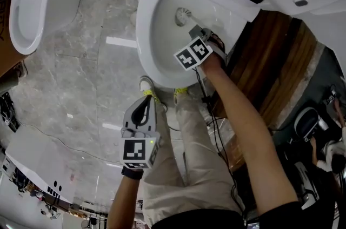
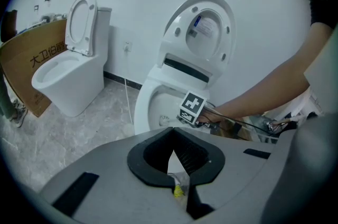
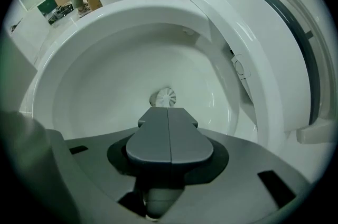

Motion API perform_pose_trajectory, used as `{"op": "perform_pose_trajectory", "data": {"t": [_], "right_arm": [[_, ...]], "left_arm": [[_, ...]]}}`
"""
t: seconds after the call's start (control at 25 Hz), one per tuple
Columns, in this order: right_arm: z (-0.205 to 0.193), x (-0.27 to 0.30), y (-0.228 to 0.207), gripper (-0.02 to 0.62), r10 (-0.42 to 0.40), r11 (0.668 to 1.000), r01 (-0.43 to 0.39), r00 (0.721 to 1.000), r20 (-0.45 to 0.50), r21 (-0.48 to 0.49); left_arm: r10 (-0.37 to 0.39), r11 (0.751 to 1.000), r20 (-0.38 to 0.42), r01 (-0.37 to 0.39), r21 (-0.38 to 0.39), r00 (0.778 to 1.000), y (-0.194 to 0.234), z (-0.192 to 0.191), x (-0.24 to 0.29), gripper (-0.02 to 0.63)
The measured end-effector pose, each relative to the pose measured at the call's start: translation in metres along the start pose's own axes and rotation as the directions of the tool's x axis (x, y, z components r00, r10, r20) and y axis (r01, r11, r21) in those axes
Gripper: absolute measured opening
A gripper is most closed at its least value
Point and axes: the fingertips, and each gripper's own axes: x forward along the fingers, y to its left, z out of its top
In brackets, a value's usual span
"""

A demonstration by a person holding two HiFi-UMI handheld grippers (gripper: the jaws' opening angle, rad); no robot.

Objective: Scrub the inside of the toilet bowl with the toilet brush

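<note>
Inside toilet bowl [image 1: 155, 47], toilet brush [image 1: 183, 15].

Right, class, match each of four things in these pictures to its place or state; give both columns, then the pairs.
1 toilet brush
2 left gripper
3 cardboard box
4 toilet lid

a tipped up, open
b beside the second toilet
c in the bowl, held by the right gripper
d low by the person's leg, jaws together

Pairs: 1-c, 2-d, 3-b, 4-a

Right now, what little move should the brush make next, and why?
Probably sweep the toilet brush sideways up the toilet bowl wall: the right gripper is shut on its handle, and the brush's head sits low near the bowl's bottom.
</note>
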Motion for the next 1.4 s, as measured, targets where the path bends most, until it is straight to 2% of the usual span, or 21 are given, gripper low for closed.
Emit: {"op": "perform_pose_trajectory", "data": {"t": [0.2,0.48,0.68,0.8,1.04,1.24,1.4], "right_arm": [[0.006,0.003,-0.015,0.178,-0.044,0.999,0.044,0.999,-0.029,0.012],[-0.005,0.003,-0.004,0.164,0.039,0.999,-0.040,0.999,0.025,0.021],[-0.004,-0.002,0.000,0.164,0.040,0.997,-0.039,0.999,0.008,-0.060],[-0.007,-0.008,0.008,0.163,0.061,0.995,-0.061,0.998,-0.004,-0.074],[-0.016,-0.032,0.022,0.163,0.107,0.994,-0.107,0.994,-0.016,-0.019],[-0.029,-0.068,0.033,0.163,0.097,0.995,-0.097,0.995,0.002,0.002],[-0.043,-0.112,0.049,0.163,0.160,0.985,-0.161,0.987,0.015,0.059]], "left_arm": [[0.002,1.000,0.005,-0.002,0.005,1.000,-0.002,0.003,0.001,0.018],[-0.004,1.000,0.022,0.004,0.010,1.000,-0.014,0.003,-0.008,0.018],[-0.003,1.000,0.022,0.002,0.018,1.000,-0.017,-0.006,-0.020,0.018],[0.002,1.000,0.028,-0.003,0.030,1.000,-0.016,-0.007,-0.029,0.018],[0.005,0.998,0.057,-0.009,0.064,0.998,-0.014,0.007,-0.055,0.018],[0.008,0.996,0.075,-0.015,0.092,0.997,-0.020,0.024,-0.083,0.018],[0.006,0.994,0.084,-0.016,0.110,0.996,-0.031,0.041,-0.114,0.018]]}}
